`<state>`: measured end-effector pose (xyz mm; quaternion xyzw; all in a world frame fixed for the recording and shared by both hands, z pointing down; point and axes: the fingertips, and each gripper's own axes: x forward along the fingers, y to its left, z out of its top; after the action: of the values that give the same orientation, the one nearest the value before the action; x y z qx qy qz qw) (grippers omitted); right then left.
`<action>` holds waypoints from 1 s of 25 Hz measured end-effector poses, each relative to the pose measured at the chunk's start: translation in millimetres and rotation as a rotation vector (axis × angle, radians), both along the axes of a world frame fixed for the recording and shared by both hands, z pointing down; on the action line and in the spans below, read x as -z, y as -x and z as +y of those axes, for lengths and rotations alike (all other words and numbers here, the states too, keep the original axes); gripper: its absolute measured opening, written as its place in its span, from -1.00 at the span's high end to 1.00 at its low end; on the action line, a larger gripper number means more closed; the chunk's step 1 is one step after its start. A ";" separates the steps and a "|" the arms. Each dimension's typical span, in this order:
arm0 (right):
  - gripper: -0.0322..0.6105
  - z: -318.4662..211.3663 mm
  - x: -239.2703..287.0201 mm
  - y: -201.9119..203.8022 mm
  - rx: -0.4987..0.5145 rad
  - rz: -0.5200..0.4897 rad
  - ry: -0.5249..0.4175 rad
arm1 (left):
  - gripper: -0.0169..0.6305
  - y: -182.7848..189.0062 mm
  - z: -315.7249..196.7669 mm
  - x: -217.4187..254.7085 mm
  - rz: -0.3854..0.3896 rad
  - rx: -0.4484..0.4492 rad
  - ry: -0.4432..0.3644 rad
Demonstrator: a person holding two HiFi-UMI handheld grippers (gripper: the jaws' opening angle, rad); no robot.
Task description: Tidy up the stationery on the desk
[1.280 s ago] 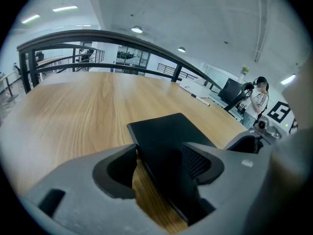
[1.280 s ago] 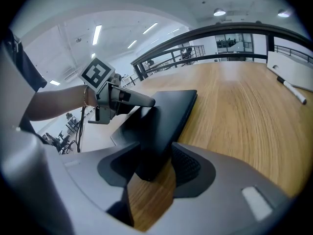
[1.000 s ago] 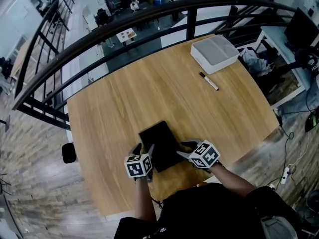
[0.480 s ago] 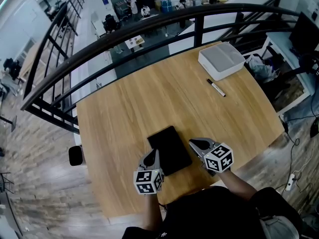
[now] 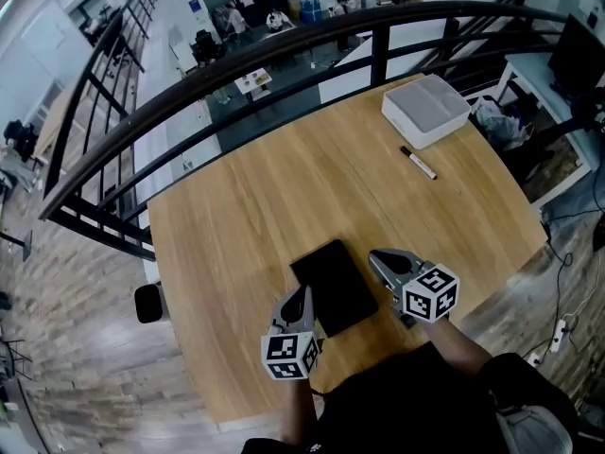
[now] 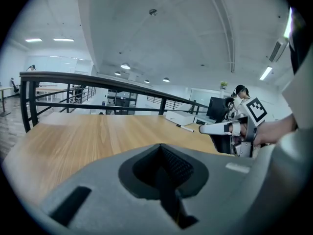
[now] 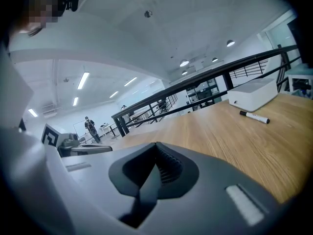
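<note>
Flanking the notebook [image 5: 333,288], left claw [image 5: 305,293] and right claw [image 5: 376,256] sit closed.

Setting: open-plan office floor, seen from a raised level.

Evidence:
- The wooden bench [image 5: 236,206] stands against a black metal railing [image 5: 236,60].
- Past the railing there is a lower floor with desks [image 5: 248,81].
- A dark monitor [image 5: 579,55] stands at the far right.
- A white power strip [image 5: 560,333] lies on the plank floor [image 5: 76,348].
- Long ceiling lights [image 7: 84,80] hang over rows of tables, with a person [image 7: 88,125] standing among them.
- A marker [image 5: 419,163] lies on the bench.
</note>
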<state>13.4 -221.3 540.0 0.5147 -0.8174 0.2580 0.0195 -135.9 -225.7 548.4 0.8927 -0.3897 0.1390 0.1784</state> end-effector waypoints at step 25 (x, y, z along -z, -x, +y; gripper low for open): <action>0.84 -76.1 -6.4 -213.2 -0.171 0.232 0.010 | 0.96 -50.6 -8.4 43.0 -0.043 0.215 -0.088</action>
<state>226.7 -297.4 546.4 0.6087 -0.7616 0.2016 0.0943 -85.2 -234.2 505.4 0.8494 -0.4929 0.1210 0.1445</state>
